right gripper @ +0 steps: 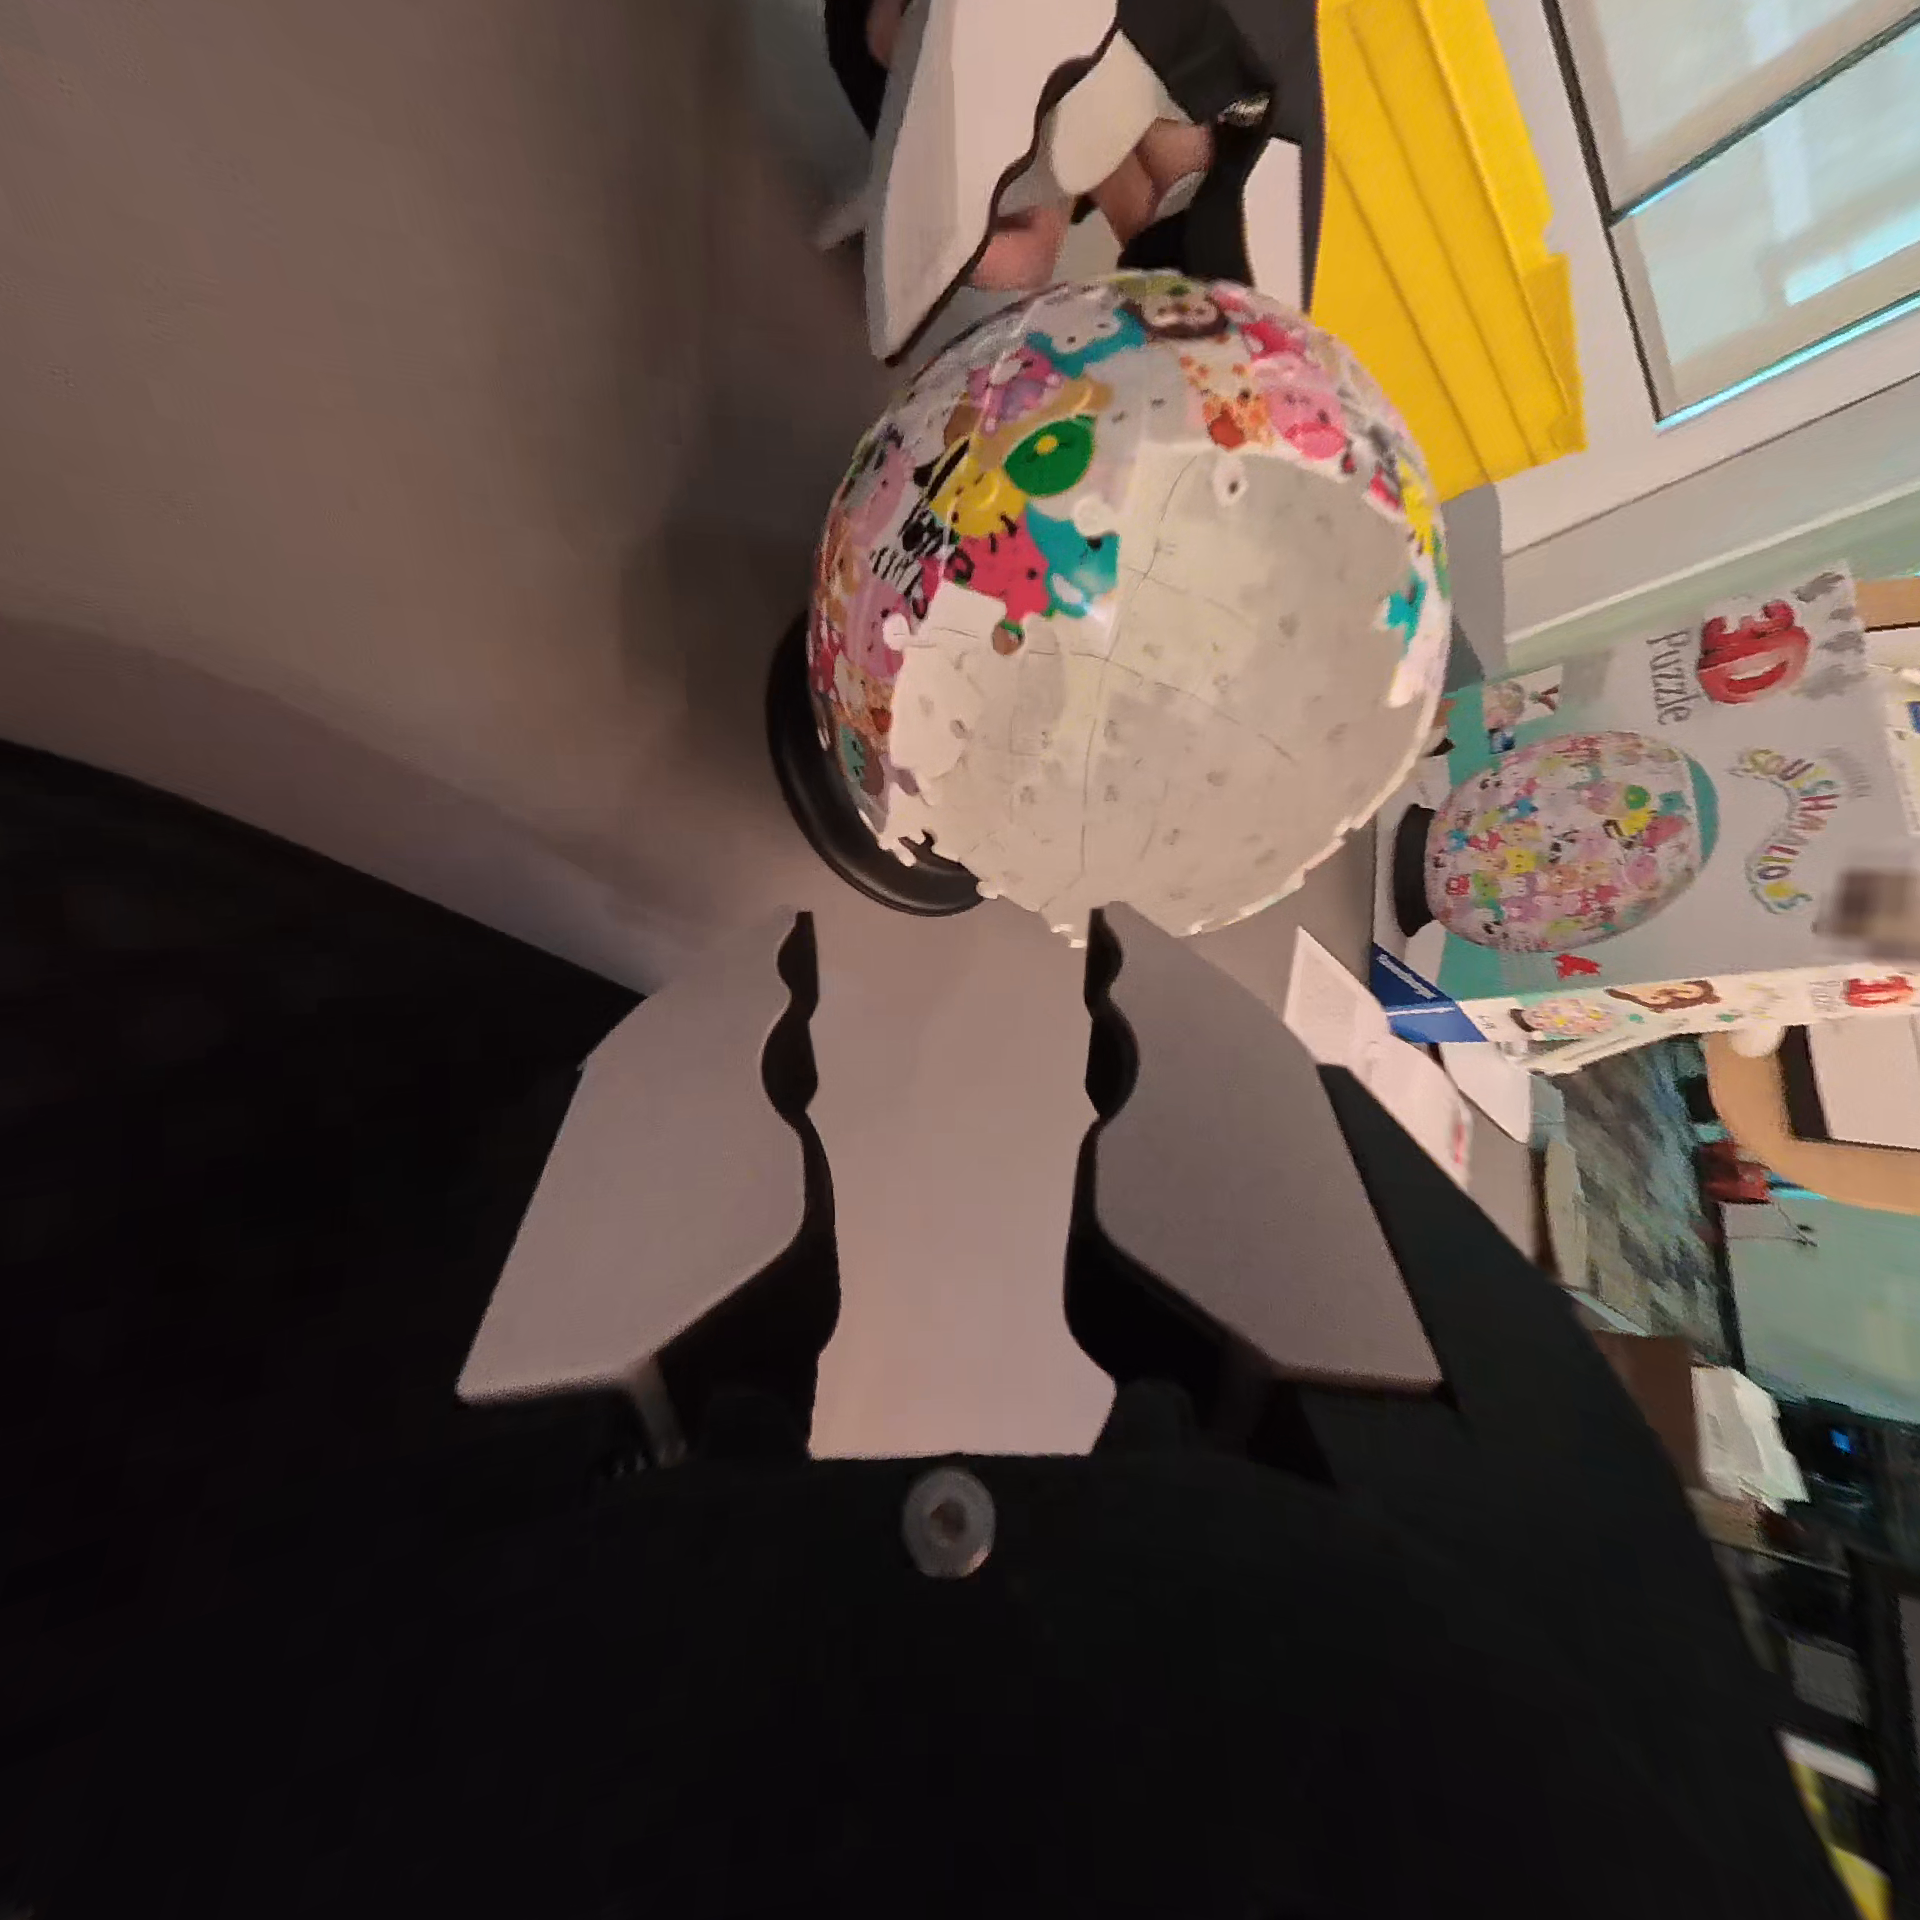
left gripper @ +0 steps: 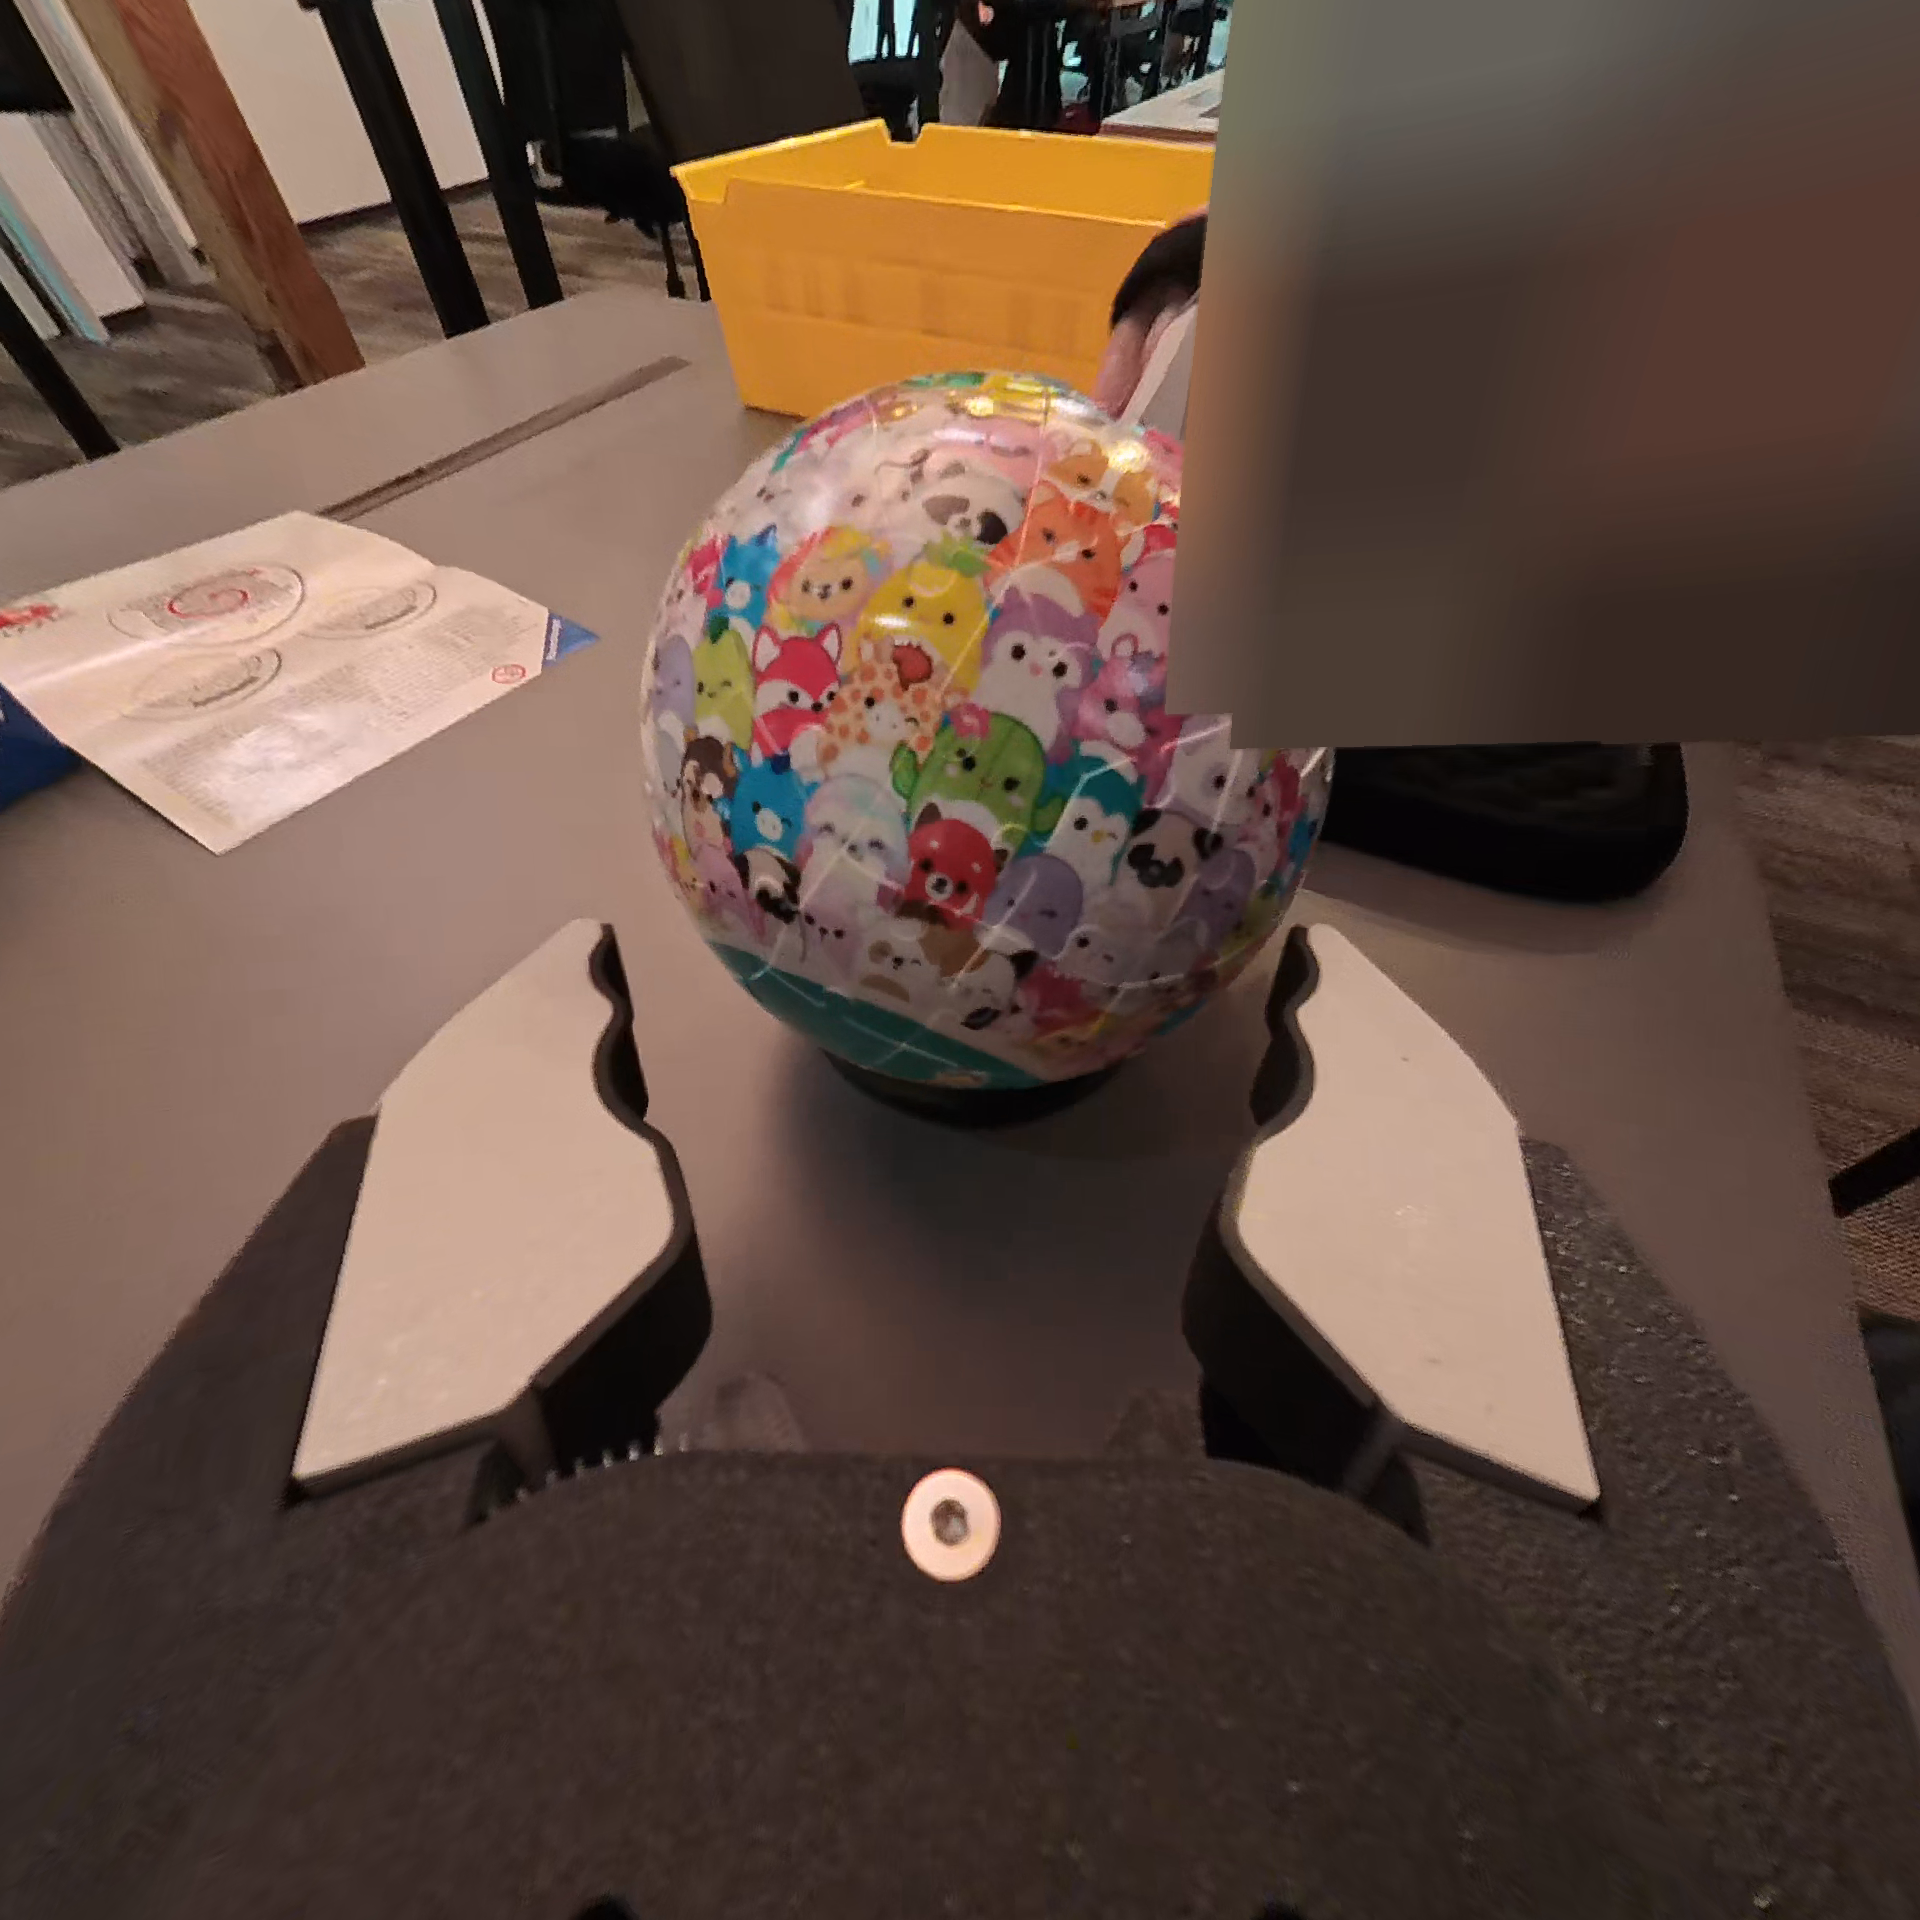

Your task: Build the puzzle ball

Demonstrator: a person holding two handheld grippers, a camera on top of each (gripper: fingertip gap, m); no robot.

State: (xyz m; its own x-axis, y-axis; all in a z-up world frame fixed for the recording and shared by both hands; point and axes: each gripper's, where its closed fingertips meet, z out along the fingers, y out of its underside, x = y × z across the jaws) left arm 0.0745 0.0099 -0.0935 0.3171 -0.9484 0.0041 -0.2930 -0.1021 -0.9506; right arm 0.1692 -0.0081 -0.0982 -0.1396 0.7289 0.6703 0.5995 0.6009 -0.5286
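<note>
Nearest the cameras, our two grippers: both stand with their fingers spread and we find nothing held between them.
Left gripper point(left gripper: 951, 940): we see it spread wide, level with the table, fingertips either side of the ball's lower half but clear of it.
Right gripper point(right gripper: 945, 935): we note a narrower gap; this view is rolled on its side; the upper fingertip sits just beside the ball's white area, contact not determinable.
Puzzle ball point(left gripper: 966, 717): we find it upright on a black ring stand point(left gripper: 961, 1096), near the table's front edge. The side facing the left wrist view is fully covered in colourful cartoon animals with a teal band at the bottom.
Ball, other side point(right gripper: 1132, 603): we observe a large bare white patch with jagged printed pieces around it.
Table point(left gripper: 260, 1018): grey, matte.
Leaflet point(left gripper: 270, 665): we record a printed, unfolded sheet lying flat, left of the ball and well apart from it.
Yellow bin point(left gripper: 935, 270): behind the ball, at the table's far side.
Puzzle box point(right gripper: 1662, 790): beyond the ball in the right wrist view, picturing a finished ball.
</note>
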